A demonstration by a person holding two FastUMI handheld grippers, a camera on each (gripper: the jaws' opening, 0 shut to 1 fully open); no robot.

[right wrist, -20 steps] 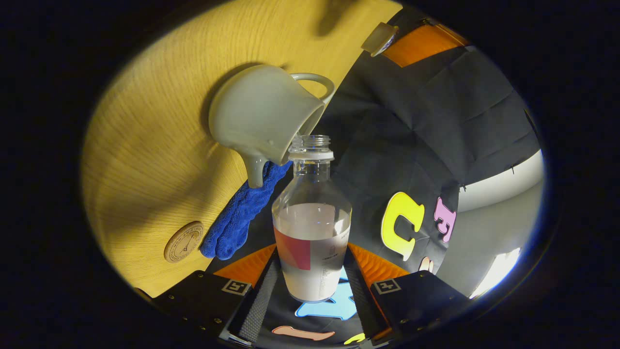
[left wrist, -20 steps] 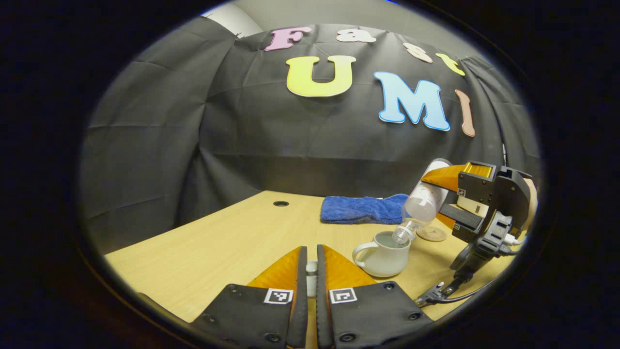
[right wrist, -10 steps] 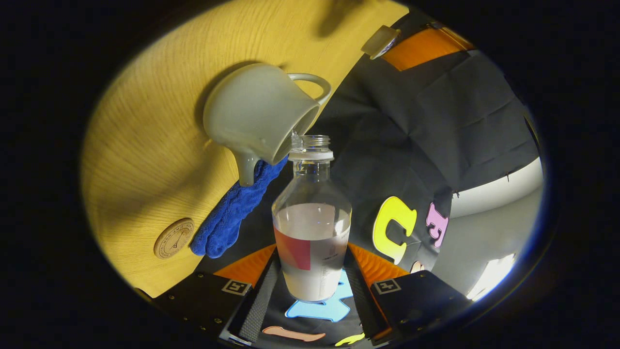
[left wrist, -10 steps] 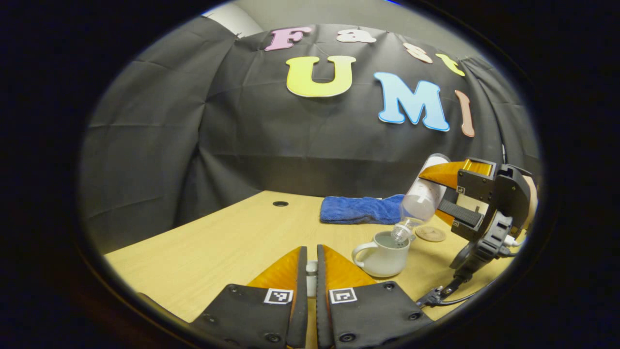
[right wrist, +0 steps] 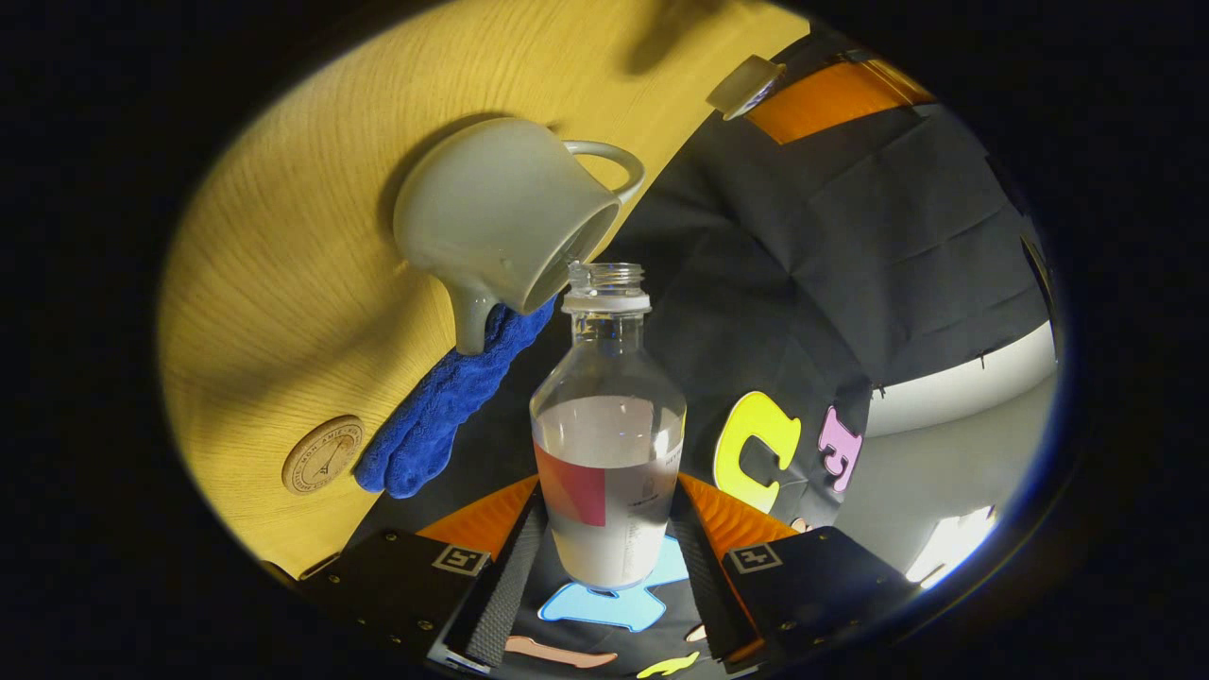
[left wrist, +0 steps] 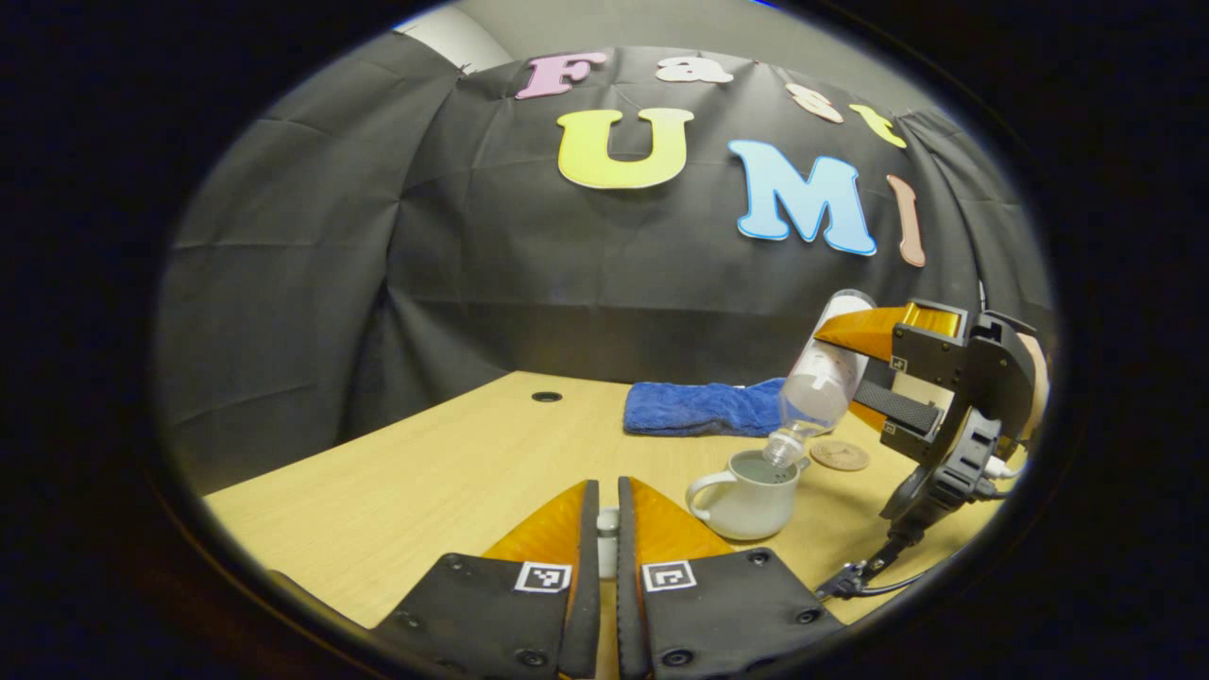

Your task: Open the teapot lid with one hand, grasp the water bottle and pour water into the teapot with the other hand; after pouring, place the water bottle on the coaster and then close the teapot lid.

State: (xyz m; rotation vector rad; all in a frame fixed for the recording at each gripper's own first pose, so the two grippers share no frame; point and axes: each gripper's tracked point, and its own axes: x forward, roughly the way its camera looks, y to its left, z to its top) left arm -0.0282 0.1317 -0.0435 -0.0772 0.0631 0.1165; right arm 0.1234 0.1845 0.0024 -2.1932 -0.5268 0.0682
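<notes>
Over teapot, tilted bottle in right tool; lid mostly hidden

The clear, uncapped bottle, partly full, tilts neck-down at right of the left gripper view, its mouth over the open white teapot. The round coaster lies bare just behind. The lid sits upper right in the right gripper view.

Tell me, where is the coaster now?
In the left gripper view the coaster lies on the table, right of the teapot, near the blue towel, below the tilted water bottle.
</notes>
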